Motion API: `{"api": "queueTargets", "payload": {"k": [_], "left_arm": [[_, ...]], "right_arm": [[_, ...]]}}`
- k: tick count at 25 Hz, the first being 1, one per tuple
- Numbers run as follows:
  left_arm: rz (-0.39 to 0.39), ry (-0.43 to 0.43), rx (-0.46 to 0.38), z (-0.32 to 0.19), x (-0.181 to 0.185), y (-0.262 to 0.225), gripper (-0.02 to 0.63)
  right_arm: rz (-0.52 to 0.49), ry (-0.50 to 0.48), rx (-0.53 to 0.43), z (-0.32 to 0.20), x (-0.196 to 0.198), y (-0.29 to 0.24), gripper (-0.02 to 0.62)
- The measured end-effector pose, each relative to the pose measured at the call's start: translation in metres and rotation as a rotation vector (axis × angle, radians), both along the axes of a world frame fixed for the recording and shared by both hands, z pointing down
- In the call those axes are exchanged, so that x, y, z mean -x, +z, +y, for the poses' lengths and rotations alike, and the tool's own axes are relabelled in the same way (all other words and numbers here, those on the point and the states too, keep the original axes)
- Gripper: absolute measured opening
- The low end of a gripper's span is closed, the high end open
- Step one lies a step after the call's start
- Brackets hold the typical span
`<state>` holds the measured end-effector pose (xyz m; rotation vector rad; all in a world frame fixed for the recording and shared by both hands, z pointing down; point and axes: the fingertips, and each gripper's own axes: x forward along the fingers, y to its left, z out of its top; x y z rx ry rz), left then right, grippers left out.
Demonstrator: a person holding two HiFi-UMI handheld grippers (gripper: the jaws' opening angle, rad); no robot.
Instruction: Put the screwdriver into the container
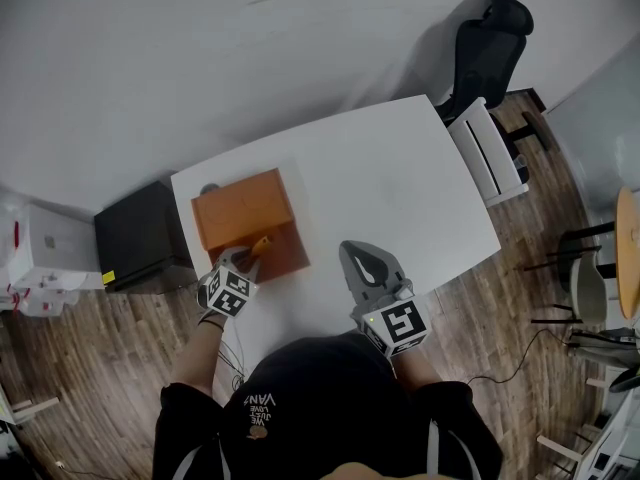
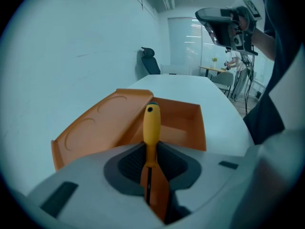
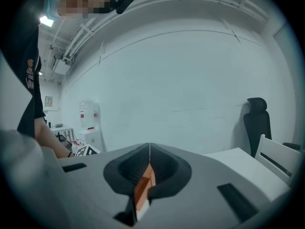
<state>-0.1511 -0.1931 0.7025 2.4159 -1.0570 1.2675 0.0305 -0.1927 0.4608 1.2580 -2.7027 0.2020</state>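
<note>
A yellow-handled screwdriver [image 2: 152,125] sticks out forward between the pads of my left gripper [image 2: 151,151], which is shut on it. Its handle end points at the open orange container [image 2: 187,123], whose lid [image 2: 100,125] lies folded back to the left. In the head view the left gripper [image 1: 245,259] holds the screwdriver [image 1: 262,242] at the near edge of the container [image 1: 284,250] on the white table [image 1: 400,178]. My right gripper [image 1: 362,260] hovers over the table's near side, jaws shut with nothing between them [image 3: 149,149].
A black office chair [image 1: 492,43] and a white chair [image 1: 488,153] stand at the table's right end. A black cabinet [image 1: 140,238] sits left of the table, with white boxes [image 1: 40,258] beyond it. A round wooden table [image 1: 628,253] is at the far right.
</note>
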Motion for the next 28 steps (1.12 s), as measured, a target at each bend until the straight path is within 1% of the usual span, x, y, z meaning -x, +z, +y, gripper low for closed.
{"api": "queueTargets", "payload": {"k": [7, 16, 23, 28], "left_arm": [[-0.018, 0.014, 0.040, -0.003, -0.003, 0.007, 0.081], [-0.034, 0.022, 0.070, -0.005, -0.004, 0.013, 0.081], [-0.039, 0.030, 0.133, -0.007, -0.006, 0.020, 0.081], [-0.044, 0.037, 0.162, -0.007, -0.007, 0.022, 0.081]], "right_arm": [[-0.003, 0.000, 0.004, 0.000, 0.000, 0.001, 0.012], [-0.005, 0.003, 0.007, 0.000, -0.002, 0.002, 0.012], [-0.007, 0.008, 0.007, 0.001, -0.004, 0.003, 0.012], [-0.005, 0.013, 0.008, 0.001, -0.005, 0.002, 0.012]]}}
